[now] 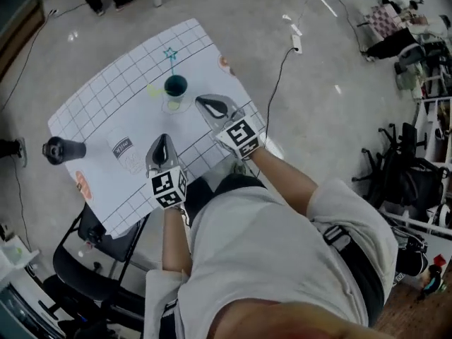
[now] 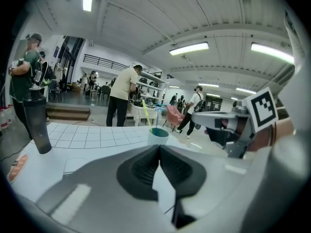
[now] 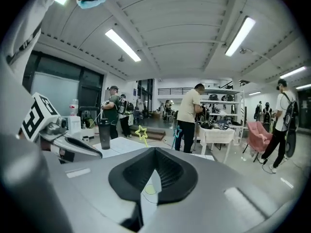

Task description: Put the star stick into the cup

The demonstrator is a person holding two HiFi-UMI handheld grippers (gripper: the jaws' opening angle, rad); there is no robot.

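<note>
A teal cup stands on the white grid-marked table, towards its far side. Two star sticks stand in it: a teal star leans away from me and a yellow star leans left. In the left gripper view the cup is straight ahead with the yellow stick rising from it. My right gripper is shut and holds nothing, just right of the cup. My left gripper is shut and holds nothing, nearer me. The right gripper view shows the yellow star over its jaws.
A black bottle stands at the table's left edge, also seen as a dark bottle. A clear packet lies left of my left gripper. A black chair sits under the near edge. A power strip lies on the floor.
</note>
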